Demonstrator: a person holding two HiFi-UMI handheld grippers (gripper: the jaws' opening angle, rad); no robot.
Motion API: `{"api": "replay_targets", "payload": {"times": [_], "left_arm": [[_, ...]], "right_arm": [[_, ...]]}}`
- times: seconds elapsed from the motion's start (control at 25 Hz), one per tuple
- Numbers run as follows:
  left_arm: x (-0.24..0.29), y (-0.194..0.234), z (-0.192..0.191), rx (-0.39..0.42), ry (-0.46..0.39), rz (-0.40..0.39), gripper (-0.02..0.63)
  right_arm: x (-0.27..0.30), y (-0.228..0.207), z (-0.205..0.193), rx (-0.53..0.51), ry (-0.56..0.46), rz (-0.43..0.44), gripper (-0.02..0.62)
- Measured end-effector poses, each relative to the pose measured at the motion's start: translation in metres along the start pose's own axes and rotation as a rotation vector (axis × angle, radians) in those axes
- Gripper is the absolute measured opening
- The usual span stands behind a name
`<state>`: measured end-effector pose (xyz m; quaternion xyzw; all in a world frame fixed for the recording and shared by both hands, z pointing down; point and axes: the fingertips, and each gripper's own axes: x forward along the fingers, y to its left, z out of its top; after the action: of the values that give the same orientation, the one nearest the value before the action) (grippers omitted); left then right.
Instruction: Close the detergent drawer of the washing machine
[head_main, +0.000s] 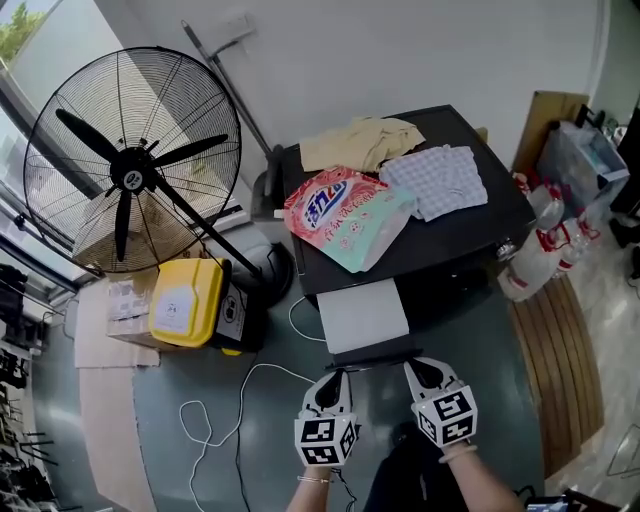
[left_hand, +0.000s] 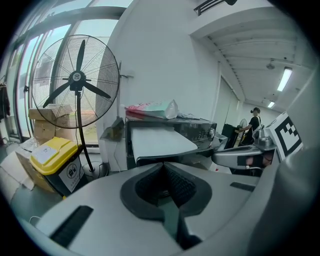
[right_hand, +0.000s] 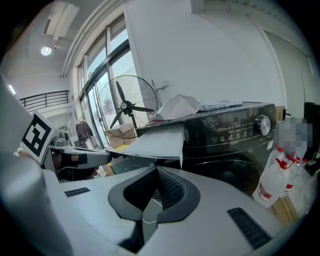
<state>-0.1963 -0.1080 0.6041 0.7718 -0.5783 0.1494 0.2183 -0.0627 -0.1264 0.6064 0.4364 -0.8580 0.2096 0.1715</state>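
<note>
The black washing machine (head_main: 460, 235) stands ahead of me, its pale grey detergent drawer (head_main: 362, 315) pulled far out toward me. My left gripper (head_main: 334, 376) is shut and empty, its tips just short of the drawer's dark front edge on the left side. My right gripper (head_main: 413, 366) is shut and empty too, close to the front edge's right end. In the left gripper view the left gripper (left_hand: 162, 165) points at the drawer (left_hand: 160, 140). From the right gripper view, the right gripper (right_hand: 156, 168) sits just below the drawer (right_hand: 160, 142), beside the machine's control panel (right_hand: 240, 132).
A detergent bag (head_main: 345, 215) and two cloths (head_main: 362, 142) lie on the machine's top. A large pedestal fan (head_main: 130, 160), a yellow bin (head_main: 187, 300) and cardboard (head_main: 100, 335) stand at the left. A white cable (head_main: 235, 400) trails on the floor. Bottles (head_main: 535, 255) stand at the right.
</note>
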Motion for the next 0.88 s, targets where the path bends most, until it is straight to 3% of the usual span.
{"api": "replay_targets", "payload": {"times": [0.88], "left_arm": [[0.020, 0.012, 0.021, -0.003, -0.012, 0.067, 0.017]], "right_arm": [[0.022, -0.011, 0.017, -0.002, 0.008, 0.081, 0.025]]}}
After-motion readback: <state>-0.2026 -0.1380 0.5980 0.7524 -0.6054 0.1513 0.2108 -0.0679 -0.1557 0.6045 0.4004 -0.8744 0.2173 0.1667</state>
